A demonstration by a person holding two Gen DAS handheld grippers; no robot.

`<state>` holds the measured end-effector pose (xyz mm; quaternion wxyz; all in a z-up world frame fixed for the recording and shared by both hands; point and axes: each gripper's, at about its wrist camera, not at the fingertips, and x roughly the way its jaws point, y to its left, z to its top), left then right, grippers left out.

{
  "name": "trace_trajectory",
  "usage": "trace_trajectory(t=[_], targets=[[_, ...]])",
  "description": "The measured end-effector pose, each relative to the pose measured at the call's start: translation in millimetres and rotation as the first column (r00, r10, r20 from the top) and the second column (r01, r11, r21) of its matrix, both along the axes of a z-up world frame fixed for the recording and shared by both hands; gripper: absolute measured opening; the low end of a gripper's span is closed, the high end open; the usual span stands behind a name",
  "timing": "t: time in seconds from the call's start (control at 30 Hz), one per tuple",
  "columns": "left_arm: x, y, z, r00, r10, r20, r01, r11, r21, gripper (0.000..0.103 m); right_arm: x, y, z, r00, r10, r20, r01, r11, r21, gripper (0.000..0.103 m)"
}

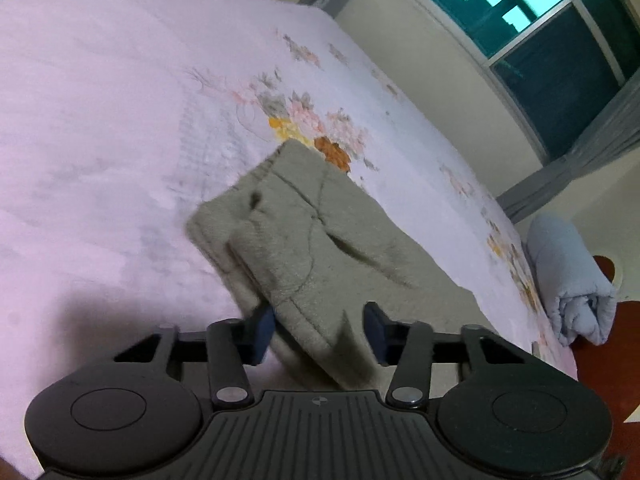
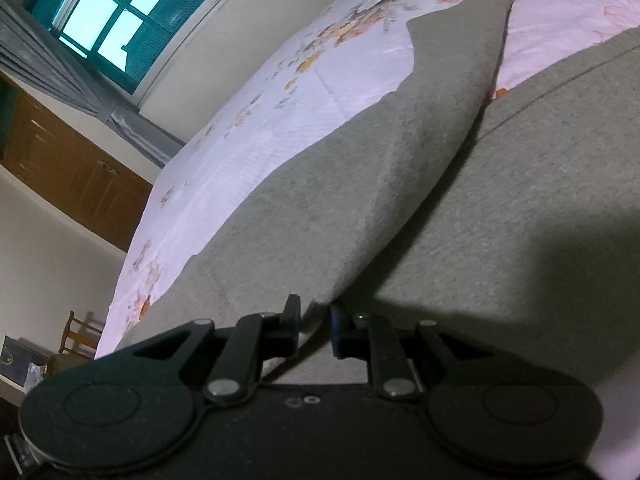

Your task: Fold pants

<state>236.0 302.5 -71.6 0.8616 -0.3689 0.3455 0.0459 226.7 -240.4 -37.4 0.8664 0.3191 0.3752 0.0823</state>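
The grey pants [image 1: 312,240] lie on the flowered bedsheet [image 1: 100,120]. The left gripper [image 1: 320,330] stands apart around a raised fold, seemingly unpinched; the right gripper [image 2: 316,322] clamps the fabric edge.

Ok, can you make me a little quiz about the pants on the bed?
1. True or false: the pants lying on the bedsheet are bright blue.
2. Pick one. Past the bedsheet's edge sits: A a rolled pale blue blanket, B a ball, C a book.
3. Fill in: the bedsheet is printed with ____.

Key: 1 false, they are grey. 2 A. 3 flowers.
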Motion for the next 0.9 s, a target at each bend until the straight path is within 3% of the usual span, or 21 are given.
trace_trajectory(t=[0.03,0.1,0.13,0.17,0.23,0.3,0.4,0.43,0.5,0.53,0.57,0.6,0.63,0.67,0.73,0.9], targets=[[4.7,-0.3,-0.7,1.000,0.004,-0.013,-0.004,1.000,0.006,0.019,1.4,0.5,-1.1,1.000,-0.003,-0.005,0.003,1.000,0.004,0.009],[6.8,0.6,-0.5,1.000,0.004,-0.002,-0.004,1.000,-0.016,0.014,6.4,1.6,-4.7,1.000,-0.012,-0.023,0.013,1.000,0.014,0.009],[6.7,0.0,3.2,1.000,-0.006,0.009,0.006,1.000,-0.004,0.012,8.5,1.0,-6.8,0.999,-0.014,-0.033,0.015,1.000,0.024,0.001],[8.1,-1.3,9.1,0.999,-0.022,0.026,0.022,1.000,0.009,0.012,11.0,-0.1,-7.8,0.999,-0.011,-0.033,0.012,0.999,0.036,0.000],[12.3,1.4,23.6,0.998,-0.036,0.053,0.036,0.999,0.003,0.012,13.8,2.0,1.4,1.000,0.010,0.001,-0.010,1.000,0.030,0.000],[20.0,5.0,48.8,0.988,-0.065,0.139,0.061,0.998,0.033,0.012,11.2,4.1,24.9,0.996,0.030,0.085,-0.032,0.999,0.023,0.000],[28.4,19.8,82.0,0.933,-0.112,0.342,0.115,0.993,0.012,0.011,-5.9,6.3,66.8,0.960,0.047,0.276,-0.052,0.999,0.010,0.000],[30.5,24.3,84.4,0.917,-0.141,0.373,0.147,0.989,0.013,0.011,-13.9,7.2,75.8,0.944,0.057,0.324,-0.058,0.998,-0.006,0.000],[34.0,34.8,65.5,0.933,-0.182,0.311,0.185,0.983,0.020,0.012,-32.1,8.2,75.9,0.927,0.076,0.368,-0.070,0.997,-0.030,0.000],[37.8,41.6,38.8,0.962,-0.196,0.191,0.201,0.980,-0.007,0.012,-37.9,10.5,65.6,0.931,0.102,0.351,-0.089,0.995,-0.053,0.000],[40.1,45.4,15.2,0.977,-0.199,0.076,0.201,0.979,-0.017,0.012,-39.6,14.5,46.7,0.948,0.130,0.289,-0.108,0.990,-0.090,0.000],[40.9,47.1,-13.0,0.976,-0.212,-0.049,0.211,0.977,-0.017,0.012,-35.0,17.8,21.3,0.975,0.145,0.167,-0.127,0.985,-0.113,0.000],[36.1,48.0,-30.0,0.974,-0.217,-0.063,0.215,0.976,-0.033,0.012,-31.0,18.4,0.0,0.989,0.137,0.060,-0.130,0.985,-0.116,0.000],[30.7,48.9,-33.4,0.980,-0.198,-0.027,0.197,0.979,-0.047,0.012,-31.5,16.7,-16.9,0.993,0.118,0.010,-0.117,0.989,-0.095,0.000],[27.3,48.3,-33.6,0.987,-0.162,-0.006,0.161,0.985,-0.068,0.012,-37.8,11.3,-25.5,0.997,0.069,0.040,-0.067,0.997,-0.034,0.000],[35.1,47.8,-20.3,0.983,-0.183,0.006,0.183,0.982,-0.037,0.012,-35.2,17.3,-13.1,0.996,0.078,0.048,-0.075,0.994,-0.074,0.000]])
